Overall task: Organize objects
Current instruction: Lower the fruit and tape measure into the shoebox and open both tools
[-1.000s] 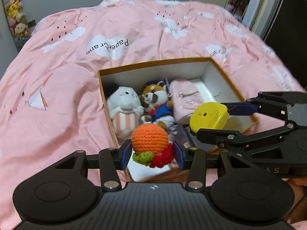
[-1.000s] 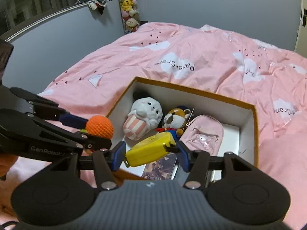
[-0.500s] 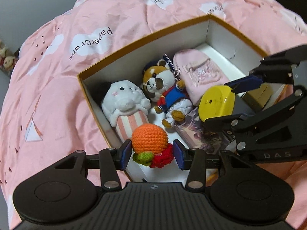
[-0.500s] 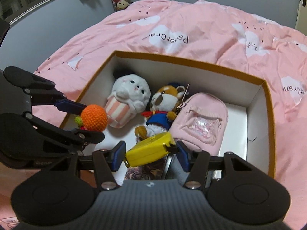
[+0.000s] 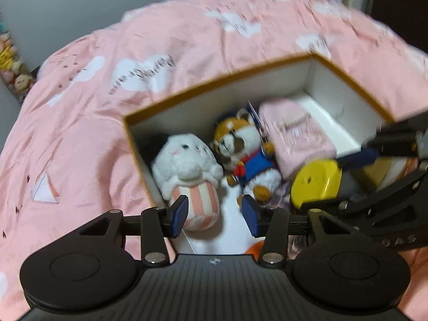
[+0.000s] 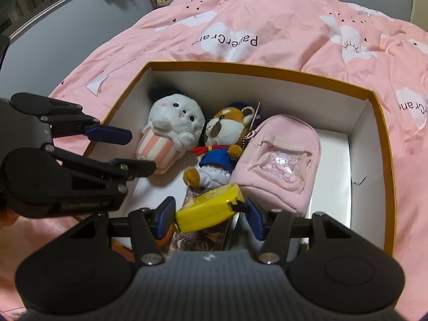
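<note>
The tape measure, hard and slick, is gripped flat-sided in the right gripper jaws over the box. Left gripper jaws are opening, nothing held.

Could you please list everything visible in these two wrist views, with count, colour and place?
Box: one, orange rim, white inside, on bed.
Duvet: one, pink with white clouds, under box.
Popcorn plush: one, white and pink-striped, box left.
Raccoon plush: one, brown with blue outfit, box middle.
Mini backpack: one, pink, box right.
Tape measure: one, yellow, between right tongs.
Crochet toy: one, orange, mostly hidden below left tongs.
Left tongs: opening, nothing between.
Right tongs: gripping tape measure.
</note>
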